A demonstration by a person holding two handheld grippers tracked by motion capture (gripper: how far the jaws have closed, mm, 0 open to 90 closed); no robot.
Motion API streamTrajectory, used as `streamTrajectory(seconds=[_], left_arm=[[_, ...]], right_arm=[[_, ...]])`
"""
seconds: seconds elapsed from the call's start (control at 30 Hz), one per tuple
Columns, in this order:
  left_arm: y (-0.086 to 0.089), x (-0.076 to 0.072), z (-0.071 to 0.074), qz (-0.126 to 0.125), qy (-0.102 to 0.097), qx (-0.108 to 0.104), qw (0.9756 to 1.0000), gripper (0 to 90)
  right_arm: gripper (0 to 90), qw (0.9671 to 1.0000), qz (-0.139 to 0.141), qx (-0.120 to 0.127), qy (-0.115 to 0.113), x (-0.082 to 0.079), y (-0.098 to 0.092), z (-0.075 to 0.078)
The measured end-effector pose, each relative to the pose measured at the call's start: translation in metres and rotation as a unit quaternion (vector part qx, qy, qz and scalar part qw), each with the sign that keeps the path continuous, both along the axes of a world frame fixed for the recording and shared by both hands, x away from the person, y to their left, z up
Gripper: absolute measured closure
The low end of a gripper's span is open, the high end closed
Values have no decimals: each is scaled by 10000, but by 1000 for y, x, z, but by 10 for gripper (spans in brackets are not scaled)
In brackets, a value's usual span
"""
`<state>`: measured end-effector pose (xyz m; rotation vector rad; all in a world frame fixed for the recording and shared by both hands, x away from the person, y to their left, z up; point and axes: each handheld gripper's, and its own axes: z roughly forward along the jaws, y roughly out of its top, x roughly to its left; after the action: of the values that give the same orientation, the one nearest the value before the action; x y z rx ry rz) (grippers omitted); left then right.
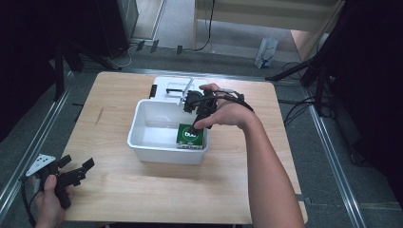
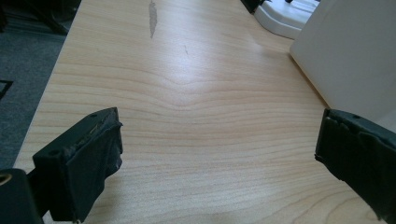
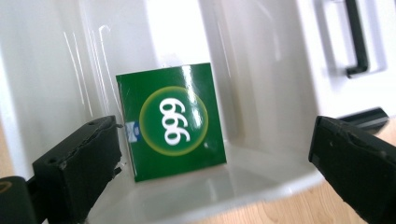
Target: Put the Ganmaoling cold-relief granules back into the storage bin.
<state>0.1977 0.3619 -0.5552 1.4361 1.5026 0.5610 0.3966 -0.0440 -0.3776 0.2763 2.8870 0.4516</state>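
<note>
High view: a green box (image 1: 191, 137) w/ a white "999" roundel is seen inside a white plastic tub (image 1: 142, 142) near the middle of the table (image 1: 119, 190), tucked into the tub's near-right corner, apparently leaning vs. the walls rather than lying flat. The right gripper (image 1: 196, 108) is held over the tub's far-right rim, pointed down at the box; in the right gripper view its jaws are spread wide, nothing between them, and the box (image 3: 172, 122) is framed between and beyond them, not touched. The left gripper (image 1: 76, 171) is parked at the table's near-left corner, well apart from the tub; in the left gripper view its jaws are likewise wide apart over bare wood, w/ the tub's outer wall (image 2: 355, 56) at the right. A white lid (image 1: 173, 86) w/ a black handle is seen behind the tub. The box is judged to be a light carton, prob. thin card: stiff enough across its edges but easily dented if squeezed hard on the broad faces. The printed face is glossy, so some slip is to be expected; the padded jaws should help. Best hold, as judged: the two narrow opposite sides, approx. mid-height, w/ moderate force. Access is limited by the corner, since one side sits close to the tub wall; the box may need to be nudged clear first, or be taken by its top edge. Contents and true weight cannot be told.
</note>
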Motion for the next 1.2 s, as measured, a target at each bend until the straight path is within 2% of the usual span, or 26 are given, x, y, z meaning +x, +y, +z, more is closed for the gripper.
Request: streamTrajectory(seconds=[0.03, 0.07, 0.1, 0.17, 0.2, 0.23, 0.3, 0.37, 0.4, 0.47, 0.5, 0.53, 0.6, 0.67, 0.77, 0.87, 0.97, 1.0, 1.03, 1.07, 1.1, 1.17, 1.2], left_arm=[[0, 0, 0, 2, 2, 4, 10000, 12], [0, 0, 0, -1, 0, 9, 10000, 12], [0, 0, 0, 1, -1, 2, 10000, 12], [0, 0, 0, 2, 0, 2, 10000, 12], [0, 0, 0, 4, 3, 8, 10000, 12], [0, 0, 0, 4, 5, 9, 10000, 12], [0, 0, 0, -1, 1, 1, 10000, 12], [0, 0, 0, 2, 4, -2, 10000, 12], [0, 0, 0, 2, 4, -2, 10000, 12], [0, 0, 0, 0, 6, 3, 10000, 12], [0, 0, 0, 3, 4, -4, 10000, 12], [0, 0, 0, 10, -1, -5, 10000, 12], [0, 0, 0, -1, 6, 6, 10000, 12], [0, 0, 0, 10, 6, -18, 10000, 12], [1, 0, 0, 9, 7, -19, 10000, 12], [1, 0, 0, 15, 4, -17, 10000, 12], [1, 0, 0, 15, 8, -15, 10000, 12], [1, 0, 0, 15, 8, -15, 10000, 12], [1, 0, 0, 16, 6, -9, 10000, 12], [1, 0, 0, 17, 6, -9, 10000, 12], [1, 0, 0, 19, 7, -11, 10000, 12], [1, 0, 0, 19, 6, -14, 10000, 12], [1, 0, 0, 19, 6, -14, 10000, 12]], right_arm=[[14, 9999, -119, 33, -31, -2, -6, 5], [14, 9999, -119, 33, -31, -2, -6, 5], [0, 9995, -271, 125, -76, -3, -13, 10], [0, 9992, -344, 157, -86, -4, -17, 12], [0, 9981, -540, 269, -129, -5, -27, 17], [0, 9977, -581, 312, -159, -5, -31, 18], [0, 9953, -842, 446, -195, -6, -41, 22], [0, 9932, -1013, 506, -279, -7, -49, 23], [0, 9932, -1013, 506, -279, -7, -49, 23], [0, 9902, -1243, 557, -303, -8, -58, 24], [0, 9867, -1457, 633, -339, -9, -66, 25], [0, 9855, -1530, 661, -331, -9, -68, 25], [0, 9806, -1783, 754, -310, -10, -76, 25], [0, 9729, -2165, 775, -259, -8, -84, 24], [0, 9595, -2674, 823, -328, -7, -99, 20], [0, 9517, -2910, 918, -353, -8, -111, 16], [0, 9410, -3195, 1040, -409, -11, -124, 11], [0, 9368, -3303, 1064, -441, -12, -127, 10], [0, 9312, -3446, 1091, -469, -13, -131, 8], [0, 9286, -3504, 1109, -507, -14, -134, 7], [0, 9246, -3594, 1123, -572, -15, -137, 4], [0, 9138, -3830, 1200, -624, -16, -145, -1], [0, 9138, -3830, 1200, -624, -16, -145, -1]])
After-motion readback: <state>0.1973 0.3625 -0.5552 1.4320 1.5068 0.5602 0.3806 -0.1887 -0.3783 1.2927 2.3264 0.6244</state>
